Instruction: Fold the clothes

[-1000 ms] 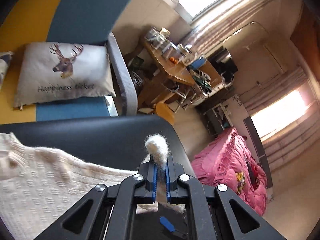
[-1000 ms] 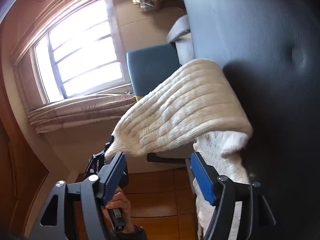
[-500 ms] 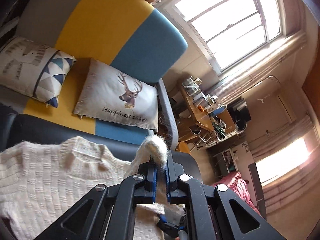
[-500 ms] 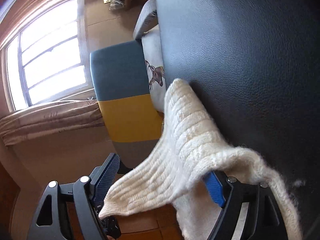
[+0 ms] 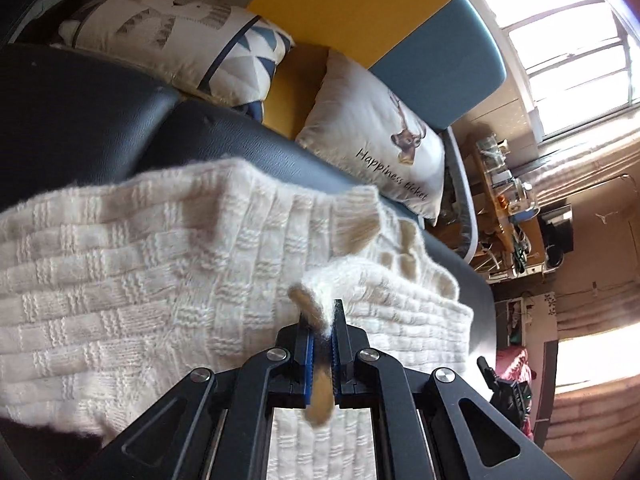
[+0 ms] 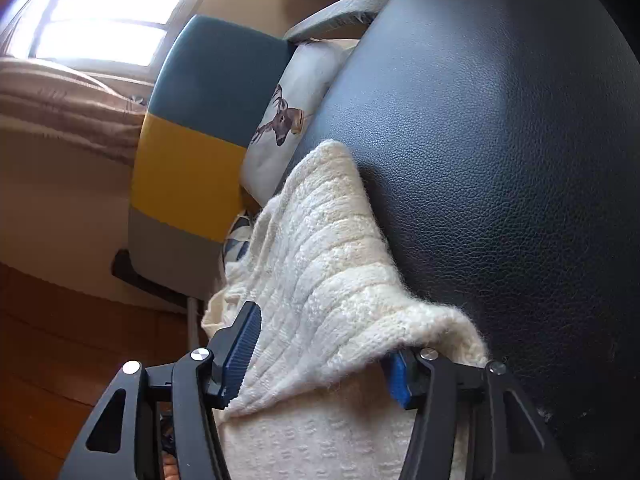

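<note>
Both grippers at sweater (image 5: 140, 280) — left (image 5: 322, 344) pinching fold, right (image 6: 320, 352) spread around sleeve.

We see a cream knit sweater (image 5: 160, 280) in a basketweave pattern, spread across the middle of the left wrist frame, its ribbed collar upper centre and one fuzzy edge folded over at lower centre.

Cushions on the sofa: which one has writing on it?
The deer cushion, printed "Happiness ticket", leaning against the blue part of the sofa back. The other cushion has only grey and blue triangles and sits to its left.
</note>
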`<state>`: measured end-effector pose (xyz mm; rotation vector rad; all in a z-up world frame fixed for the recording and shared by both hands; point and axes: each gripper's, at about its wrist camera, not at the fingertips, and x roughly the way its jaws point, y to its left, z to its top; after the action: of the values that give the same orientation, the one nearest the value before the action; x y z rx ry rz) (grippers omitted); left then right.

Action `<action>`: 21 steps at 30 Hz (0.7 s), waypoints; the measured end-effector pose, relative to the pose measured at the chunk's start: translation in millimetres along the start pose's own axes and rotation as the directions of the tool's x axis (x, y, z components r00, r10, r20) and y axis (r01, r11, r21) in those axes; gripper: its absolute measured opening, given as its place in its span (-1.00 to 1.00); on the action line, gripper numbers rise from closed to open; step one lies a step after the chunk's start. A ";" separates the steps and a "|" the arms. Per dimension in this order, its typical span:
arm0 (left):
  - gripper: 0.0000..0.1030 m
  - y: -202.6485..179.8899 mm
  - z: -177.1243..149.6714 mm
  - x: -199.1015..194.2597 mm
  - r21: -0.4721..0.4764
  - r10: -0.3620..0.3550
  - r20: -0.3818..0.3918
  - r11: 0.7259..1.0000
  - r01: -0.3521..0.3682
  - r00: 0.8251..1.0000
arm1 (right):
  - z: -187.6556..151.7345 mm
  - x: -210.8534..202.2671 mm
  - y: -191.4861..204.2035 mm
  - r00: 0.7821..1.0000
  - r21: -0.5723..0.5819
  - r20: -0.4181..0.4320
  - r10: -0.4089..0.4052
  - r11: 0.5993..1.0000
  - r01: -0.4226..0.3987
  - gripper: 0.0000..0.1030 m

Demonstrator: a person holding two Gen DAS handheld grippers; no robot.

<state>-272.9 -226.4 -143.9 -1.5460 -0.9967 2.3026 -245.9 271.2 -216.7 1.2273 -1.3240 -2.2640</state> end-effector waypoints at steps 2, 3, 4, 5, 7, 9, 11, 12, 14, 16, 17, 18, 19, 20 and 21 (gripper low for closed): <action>-0.86 13.1 -3.9 5.3 -0.006 0.002 -0.022 1.000 -0.002 1.000 | -3.2 -1.0 4.8 0.999 -0.058 -0.007 -0.036 0.998 0.035 0.09; -0.86 14.9 -3.9 3.8 -0.005 -0.012 -0.026 1.000 0.012 1.000 | -4.7 -1.4 7.2 0.998 -0.087 -0.010 -0.054 0.995 0.053 0.09; -0.86 16.6 -3.9 2.3 -0.004 -0.026 -0.029 1.000 0.026 0.999 | -5.1 -1.2 9.8 0.997 -0.114 -0.014 -0.073 0.991 0.071 0.08; -0.87 14.2 -2.5 -1.6 0.006 -0.040 -0.038 0.999 0.041 0.998 | -5.4 -1.1 12.1 0.996 -0.140 -0.017 -0.090 0.986 0.087 0.06; -0.87 1.3 4.4 -18.4 0.018 -0.101 -0.037 0.995 0.102 0.994 | -5.4 -2.2 12.7 0.995 -0.163 -0.019 -0.098 0.982 0.093 0.06; -0.87 -12.6 14.0 -38.5 0.018 -0.163 -0.023 0.986 0.163 0.986 | -4.5 -3.7 9.0 0.997 -0.146 -0.022 -0.079 0.986 0.075 0.06; -0.87 -18.8 20.4 -50.9 0.029 -0.176 -0.024 0.984 0.176 0.984 | -4.7 -4.0 5.8 0.997 -0.147 -0.028 -0.070 0.987 0.066 0.02; -0.87 -21.2 21.1 -52.6 0.070 -0.113 -0.018 0.991 0.114 0.993 | -4.5 -3.4 5.7 0.997 -0.152 -0.030 -0.076 0.986 0.070 -0.06; -0.87 -9.3 15.8 -37.7 0.098 0.024 -0.060 0.995 -0.018 0.998 | -3.0 -1.2 7.2 0.996 -0.154 -0.032 -0.079 0.985 0.073 -0.10; -0.87 12.2 7.2 -16.1 0.097 0.143 -0.107 0.986 -0.133 0.984 | -1.8 0.9 10.0 0.996 -0.155 -0.034 -0.082 0.985 0.075 -0.12; -0.86 24.7 2.5 -5.8 0.092 0.186 -0.121 0.980 -0.176 0.975 | -2.0 0.7 11.1 0.996 -0.161 -0.035 -0.084 0.984 0.078 -0.12; -0.86 34.0 -0.4 -3.7 0.064 0.163 -0.110 0.986 -0.157 0.980 | -2.3 0.3 12.0 0.996 -0.167 -0.035 -0.086 0.983 0.079 -0.13; -0.86 42.8 -3.0 -2.9 0.034 0.130 -0.095 0.991 -0.128 0.987 | -2.0 -1.2 11.4 0.996 -0.162 -0.029 -0.081 0.984 0.076 -0.15; -0.86 45.8 -5.2 -4.3 0.021 0.118 -0.083 0.993 -0.116 0.990 | -1.7 -2.9 10.6 0.997 -0.157 -0.021 -0.075 0.985 0.070 -0.16; -0.86 47.9 -7.4 -6.0 0.010 0.108 -0.071 0.994 -0.107 0.992 | -1.7 -6.6 8.2 0.999 -0.137 -0.005 -0.050 0.989 0.049 -0.16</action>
<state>-254.2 -262.5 -171.0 -1.7068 -0.9086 2.2991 -242.1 269.3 -206.9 1.2341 -1.1255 -2.3380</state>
